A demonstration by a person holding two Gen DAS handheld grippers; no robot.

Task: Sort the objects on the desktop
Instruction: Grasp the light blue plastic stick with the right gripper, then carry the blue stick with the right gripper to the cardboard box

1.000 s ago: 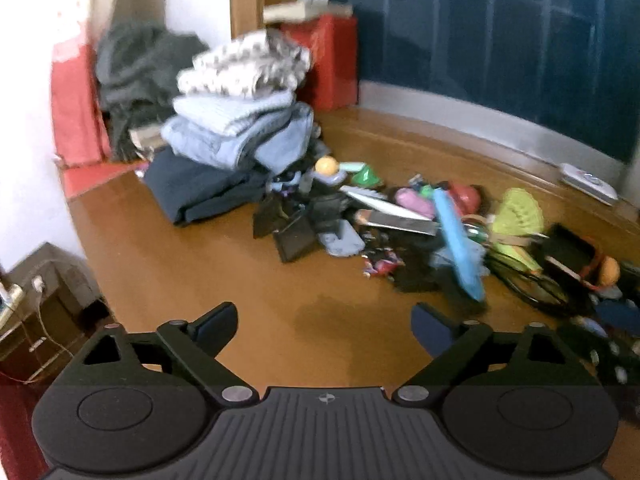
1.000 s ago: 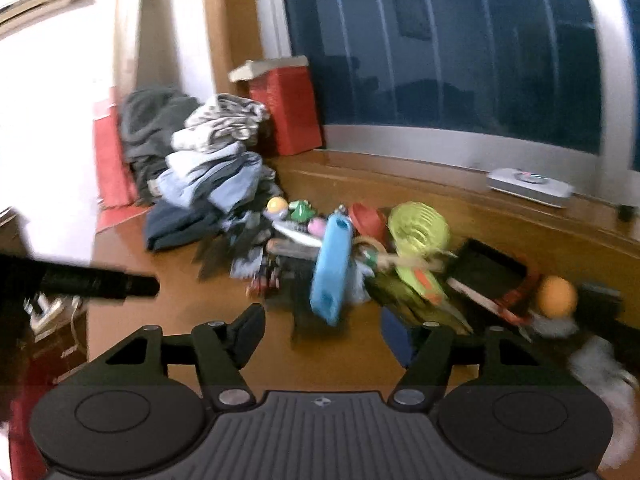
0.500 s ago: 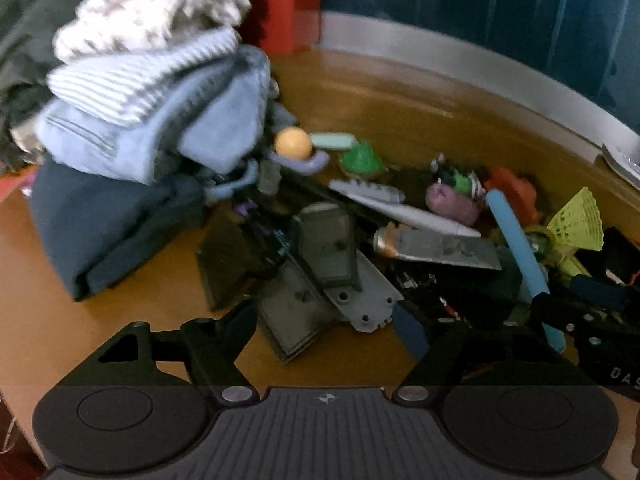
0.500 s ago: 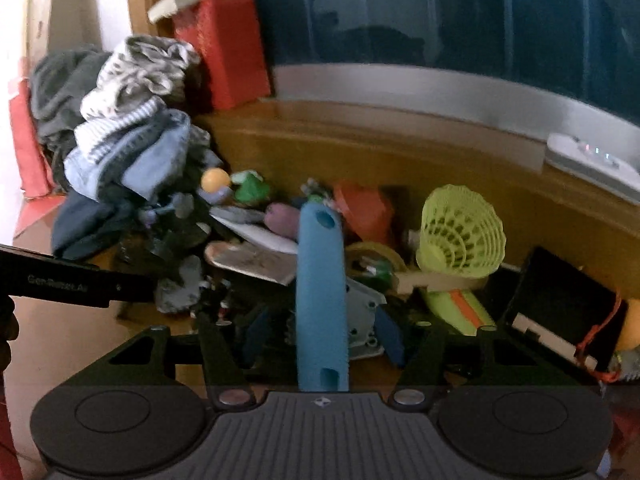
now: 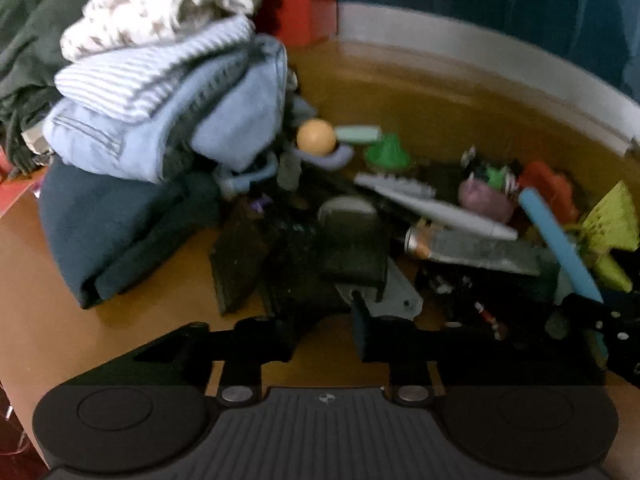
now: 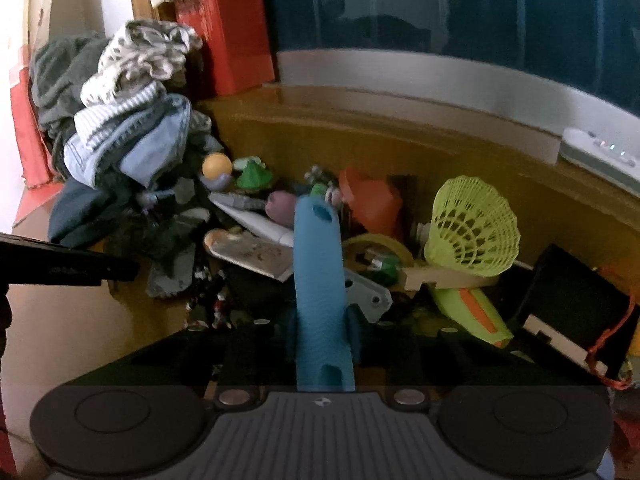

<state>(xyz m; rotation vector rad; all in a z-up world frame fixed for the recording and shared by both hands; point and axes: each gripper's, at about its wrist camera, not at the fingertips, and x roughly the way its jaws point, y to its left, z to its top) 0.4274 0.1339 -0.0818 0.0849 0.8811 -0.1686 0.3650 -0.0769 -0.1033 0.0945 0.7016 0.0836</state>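
The right gripper [image 6: 322, 330] is clamping the blue ribbed tube [image 6: 318, 276] to lift it from the clutter, while the left gripper [image 5: 324, 330] is hovering with fingers parted over the dark cases [image 5: 352, 248], seemingly choosing one.

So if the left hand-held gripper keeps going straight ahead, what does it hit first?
Probably the dark flat case lying on the grey plastic plate, right ahead of the left hand-held gripper. Its jaws stand open. Depth is hard to judge in this blurred view.
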